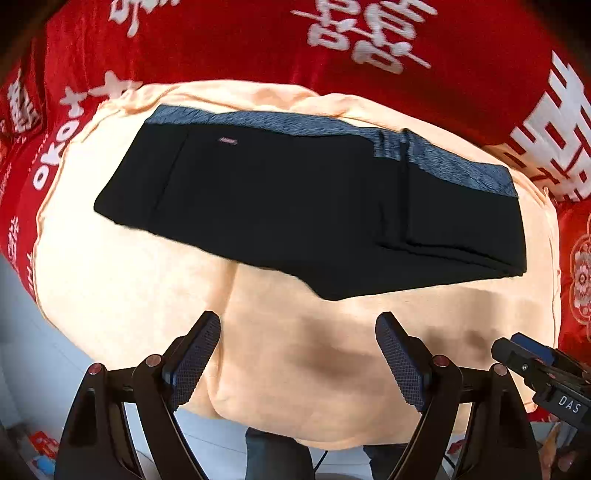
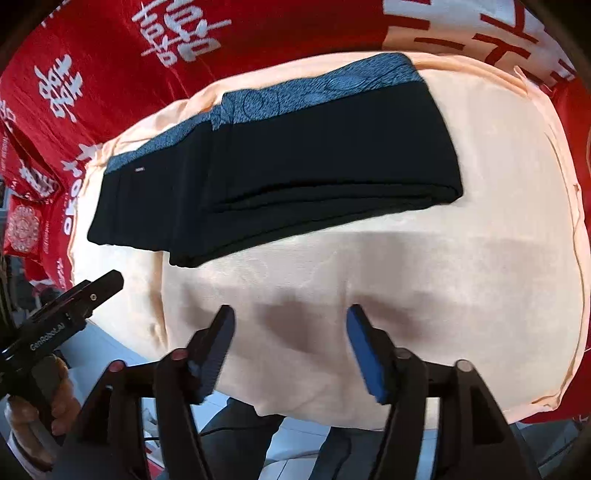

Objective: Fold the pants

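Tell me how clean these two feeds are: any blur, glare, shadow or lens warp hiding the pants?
Left wrist view: strong fisheye bowing, dark corners; black pants sharp-edged but their folds sink into black; open left gripper casts soft shadows on the peach cloth. Right wrist view: same warp; peach cloth nearly washed out at right; stacked layers readable at the pants' near edge; open right gripper slightly blurred.

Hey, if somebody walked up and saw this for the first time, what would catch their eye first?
Probably the black pants with a grey-blue waistband, lying folded in the middle of a peach cloth. Behind it spreads a bright red cloth with big white characters. Both grippers, left and right, hover open in front.
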Tool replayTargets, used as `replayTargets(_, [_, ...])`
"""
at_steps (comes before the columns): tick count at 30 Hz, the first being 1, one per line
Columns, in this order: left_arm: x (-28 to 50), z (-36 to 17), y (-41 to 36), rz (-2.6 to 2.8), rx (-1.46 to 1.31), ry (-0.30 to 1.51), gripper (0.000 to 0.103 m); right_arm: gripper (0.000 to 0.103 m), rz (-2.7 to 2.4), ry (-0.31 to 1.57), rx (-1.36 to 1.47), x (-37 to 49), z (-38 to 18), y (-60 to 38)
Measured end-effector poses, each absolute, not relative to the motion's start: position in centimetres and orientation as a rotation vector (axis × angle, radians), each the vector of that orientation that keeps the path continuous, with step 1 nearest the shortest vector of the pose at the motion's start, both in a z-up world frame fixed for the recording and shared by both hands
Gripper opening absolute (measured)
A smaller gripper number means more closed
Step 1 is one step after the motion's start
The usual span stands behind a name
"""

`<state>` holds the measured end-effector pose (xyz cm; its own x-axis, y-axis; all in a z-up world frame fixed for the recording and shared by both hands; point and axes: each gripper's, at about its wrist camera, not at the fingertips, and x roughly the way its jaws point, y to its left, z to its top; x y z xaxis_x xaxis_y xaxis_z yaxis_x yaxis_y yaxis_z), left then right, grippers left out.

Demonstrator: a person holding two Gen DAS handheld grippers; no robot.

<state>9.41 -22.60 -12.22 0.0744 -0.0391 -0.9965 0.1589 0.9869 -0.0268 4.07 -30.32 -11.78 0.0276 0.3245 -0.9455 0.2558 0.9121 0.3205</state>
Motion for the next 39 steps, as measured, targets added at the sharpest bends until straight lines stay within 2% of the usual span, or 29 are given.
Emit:
replayTargets(5, [10.1, -13.8, -19.1, -0.125, 0.071, 1.509, 0.087, 0.068, 0.032, 1.532, 0.381, 5.4, -12.1, -27.5])
replayTargets(11, [10.6, -16.0, -14.5, -0.086, 0.042, 1.523, 0.087, 0.068, 0.029, 1.445, 0.196, 10.7, -12.8, -23.5])
replayTargets(16, [11.0, -18.0, -11.9, -0.066, 0.016, 1.543, 0.087, 0.068, -0.028, 1.451, 0.108, 15.2, -16.3, -21.0])
replayTargets(17, [11.1, -18.2, -11.5, -0.062, 0.007, 1.542, 0.087, 0.064, -0.036, 1.469, 0.095, 15.7, -17.0, -20.6])
replayTargets(18, [11.2, -18.3, -11.1, -0.059, 0.002, 1.54, 0.087, 0.048, -0.033, 1.49, 0.099, 16.0, -17.9, -20.3])
replayTargets(22, [11.8, -18.2, -9.6, -0.042, -0.04, 1.525, 0.087, 0.043, -0.027, 1.485, 0.034, 15.3, -17.6, -19.2])
replayTargets(26, [12.5, -18.4, -7.7, -0.018, -0.107, 1.514, 0.087, 0.042, 0.03, 1.514, 0.038, 13.9, -17.2, -19.2])
replayTargets(29, [13.2, -18.7, -6.3, 0.005, -0.168, 1.507, 0.087, 0.045, 0.07, 1.535, -0.001, 13.4, -16.4, -18.8])
replayTargets(32, [13.8, -19.2, -5.0, 0.024, -0.234, 1.503, 0.087, 0.053, 0.065, 1.511, 0.029, 13.4, -14.9, -19.2])
replayTargets(34, [14.3, -19.5, -4.4, 0.027, -0.276, 1.497, 0.087, 0.074, 0.051, 1.476, 0.046, 13.6, -14.2, -19.4])
replayTargets(35, [14.6, -19.7, -4.0, 0.026, -0.292, 1.494, 0.087, 0.079, 0.045, 1.467, 0.057, 13.8, -14.1, -19.5])
replayTargets(39, [15.4, -20.3, -2.8, 0.013, -0.362, 1.484, 0.087, 0.08, 0.023, 1.582, 0.085, 14.1, -17.6, -19.2])
